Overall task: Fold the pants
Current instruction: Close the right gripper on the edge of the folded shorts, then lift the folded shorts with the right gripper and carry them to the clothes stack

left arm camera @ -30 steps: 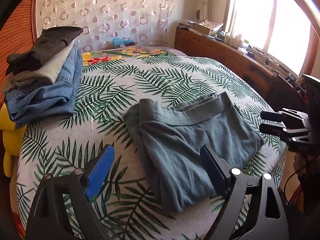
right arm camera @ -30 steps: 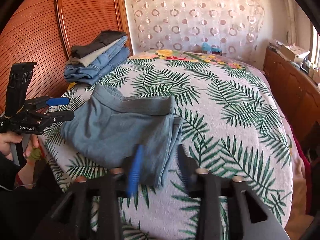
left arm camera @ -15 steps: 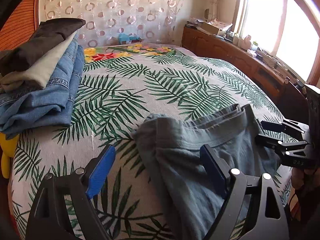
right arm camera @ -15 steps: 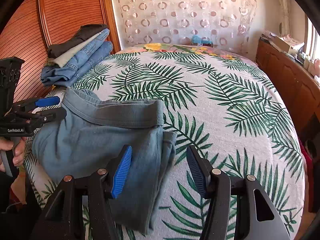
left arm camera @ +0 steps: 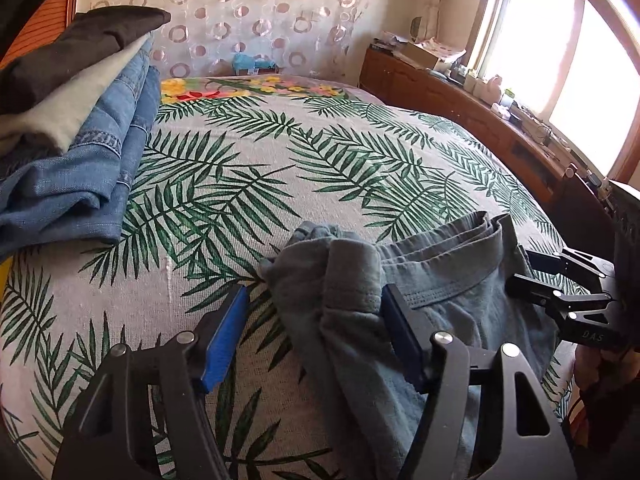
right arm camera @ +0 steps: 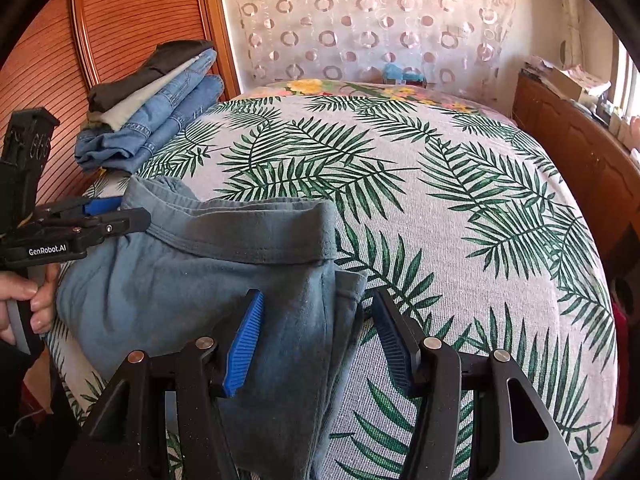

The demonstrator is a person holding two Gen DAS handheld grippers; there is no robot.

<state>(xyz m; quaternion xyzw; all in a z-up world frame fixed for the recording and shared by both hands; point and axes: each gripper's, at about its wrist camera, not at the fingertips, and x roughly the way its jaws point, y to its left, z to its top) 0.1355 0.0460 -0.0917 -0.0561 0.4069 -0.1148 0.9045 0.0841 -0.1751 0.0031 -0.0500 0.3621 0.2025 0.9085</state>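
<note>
The folded grey-blue pants point(left arm camera: 448, 280) lie on the near part of the bed, waistband towards the far side; they also show in the right wrist view point(right arm camera: 208, 280). My left gripper point(left arm camera: 312, 320) is open, its jaws either side of the bunched left end of the pants. My right gripper point(right arm camera: 316, 324) is open, its jaws either side of the pants' right folded edge. Each gripper shows in the other's view: the right gripper at the right point(left arm camera: 560, 288), the left gripper at the left point(right arm camera: 100, 216).
A stack of folded jeans and other garments point(left arm camera: 68, 128) sits at the bed's far left by the wooden wardrobe point(right arm camera: 120, 32). The palm-leaf bedspread point(right arm camera: 440, 200) stretches beyond. A wooden sideboard point(left arm camera: 460, 112) with clutter runs under the window on the right.
Both grippers have moved forward onto the pants. The right gripper's jaws have opened wider. The pants' left end has bunched up between the left jaws.
</note>
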